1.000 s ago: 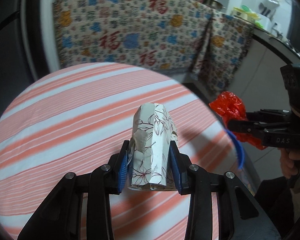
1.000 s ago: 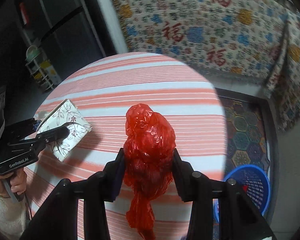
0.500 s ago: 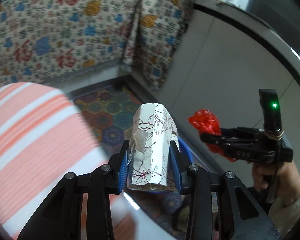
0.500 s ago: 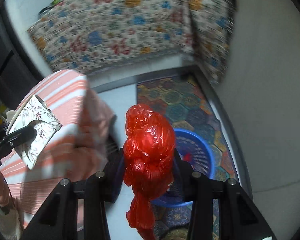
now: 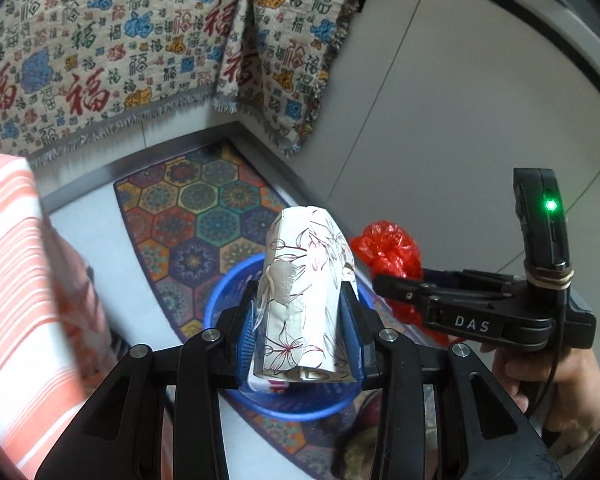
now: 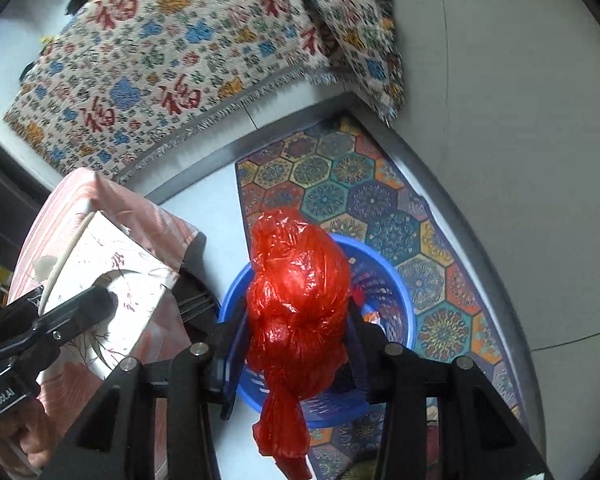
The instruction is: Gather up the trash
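My left gripper (image 5: 302, 332) is shut on a white tissue box with a flower print (image 5: 306, 292), held above a blue plastic basket (image 5: 300, 408) on the floor. The red plastic bag (image 6: 298, 304) is squeezed in my right gripper (image 6: 298, 344), which is shut on it over the same blue basket (image 6: 400, 288). In the left wrist view the red bag (image 5: 388, 248) and the right gripper (image 5: 400, 292) hang just right of the box. The right wrist view has the tissue box (image 6: 104, 280) and the left gripper (image 6: 80, 312) at its left edge.
The basket stands on a colourful hexagon-patterned mat (image 5: 204, 216). A table with an orange-striped cloth (image 5: 16, 280) is close on the left. A patterned cloth (image 5: 140, 40) hangs behind, and a pale cabinet wall (image 5: 460, 120) rises on the right. A hand (image 5: 548, 376) holds the right gripper.
Both grippers swung off the striped table to the right and sank, now hanging over the blue basket on the floor. Each keeps its hold, on the box and on the red bag.
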Tool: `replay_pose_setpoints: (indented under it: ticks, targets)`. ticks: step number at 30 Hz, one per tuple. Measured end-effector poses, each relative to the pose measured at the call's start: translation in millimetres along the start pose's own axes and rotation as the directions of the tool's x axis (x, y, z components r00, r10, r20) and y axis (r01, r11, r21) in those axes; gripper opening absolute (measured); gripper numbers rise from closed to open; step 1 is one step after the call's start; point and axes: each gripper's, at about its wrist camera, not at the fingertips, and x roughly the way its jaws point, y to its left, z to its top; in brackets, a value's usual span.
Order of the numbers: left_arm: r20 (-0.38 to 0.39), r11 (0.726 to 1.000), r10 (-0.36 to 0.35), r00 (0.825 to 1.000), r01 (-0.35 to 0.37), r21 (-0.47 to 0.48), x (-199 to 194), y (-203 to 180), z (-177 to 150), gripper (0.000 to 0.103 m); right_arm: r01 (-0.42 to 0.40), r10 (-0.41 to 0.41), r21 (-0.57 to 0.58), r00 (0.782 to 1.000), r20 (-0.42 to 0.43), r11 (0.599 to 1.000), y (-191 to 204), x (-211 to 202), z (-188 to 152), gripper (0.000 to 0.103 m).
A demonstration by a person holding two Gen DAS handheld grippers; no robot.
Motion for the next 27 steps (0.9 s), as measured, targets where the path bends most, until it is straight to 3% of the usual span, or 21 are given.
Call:
replay_pose_setpoints:
  ticks: [6,9,10,15,18,20,21,22,25,27]
  targets:
    - [-0.024,1.000,0.012,1.000,-0.012,0.009,25.7,5.7,-7.9,0.046,0.007,-0.005,0.027,0.999,-0.044,1.000,-13.0,35.7,-1.9,0.048]
    - [-0.034,1.000,0.011,0.999,-0.011,-0.017,38.5,10.4,-9.0,0.068,0.016,-0.014,0.041,0.998,-0.059,0.999,-20.8,50.4,-4.9,0.057]
    - [-0.031,1.000,0.011,0.999,-0.012,-0.021,40.4,11.0,-8.9,0.069,0.022,-0.019,0.046,0.998,-0.057,0.999,-24.1,53.6,-5.8,0.063]
    - [-0.024,1.000,0.008,1.000,-0.009,-0.019,40.3,9.9,-7.9,0.072,0.020,-0.016,0.068,0.999,-0.047,0.998,-36.0,55.3,-8.1,0.065]
    - [0.000,1.000,0.025,1.000,-0.025,-0.009,25.9,2.8,-7.4,0.081,0.024,-0.023,0.085,1.000,-0.020,0.996,-40.7,42.4,-7.6,0.066]
    - [0.023,1.000,0.030,0.999,-0.030,0.001,8.3,-4.5,-7.1,0.088,0.034,-0.035,0.082,0.999,0.008,0.996,-38.1,25.7,-7.5,0.076]
    - [0.034,0.999,0.032,0.999,-0.032,0.009,-4.1,-9.3,-6.6,0.092,0.043,-0.044,0.076,0.999,0.021,0.996,-35.4,15.4,-7.8,0.087]
    - [0.040,0.999,0.030,0.999,-0.031,0.017,-17.7,-14.0,-7.5,0.100,0.054,-0.056,0.062,0.998,0.035,0.997,-32.1,1.8,-8.8,0.088]
    - [0.039,0.999,0.004,0.999,-0.006,0.042,-58.4,-24.6,-12.2,0.103,0.091,-0.092,0.017,0.994,0.058,0.996,-18.4,-44.4,-19.3,0.088]
    - [0.029,0.997,0.049,0.998,-0.051,0.062,-86.4,-32.4,-21.4,0.103,0.106,-0.107,0.015,0.990,0.089,0.994,-12.8,-81.2,-34.1,0.090]
